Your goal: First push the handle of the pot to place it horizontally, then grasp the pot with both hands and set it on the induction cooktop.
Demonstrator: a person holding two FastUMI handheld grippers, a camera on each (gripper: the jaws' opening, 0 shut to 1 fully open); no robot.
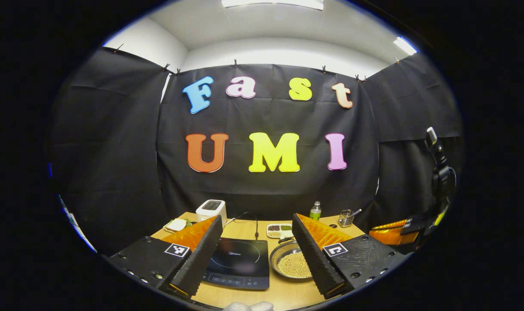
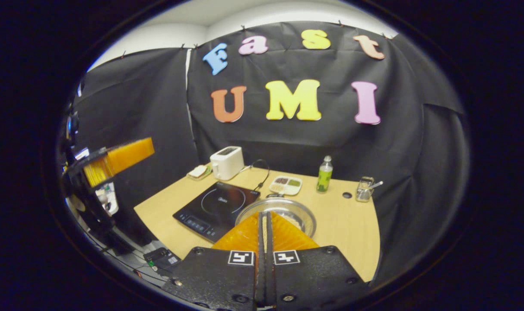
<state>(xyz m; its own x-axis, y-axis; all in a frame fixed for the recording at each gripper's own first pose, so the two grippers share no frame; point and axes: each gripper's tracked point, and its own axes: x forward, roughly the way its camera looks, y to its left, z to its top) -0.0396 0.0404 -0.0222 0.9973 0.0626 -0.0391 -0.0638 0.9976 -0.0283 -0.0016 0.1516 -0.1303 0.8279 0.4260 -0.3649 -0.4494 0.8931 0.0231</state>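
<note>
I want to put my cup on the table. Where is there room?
Bare wood lies right of the pot, out to the table edge, below the green bottle and glass jar. Another bare strip runs left of the induction cooktop. The back is crowded: toaster, sectioned dish, bottle, jar.

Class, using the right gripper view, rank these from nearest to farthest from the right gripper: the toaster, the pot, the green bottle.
From the right gripper:
1. The pot, straight ahead, just past the fingertips.
2. The green bottle, farther back, right of the pot.
3. The toaster, at the table's far left corner, behind the induction cooktop.
</note>
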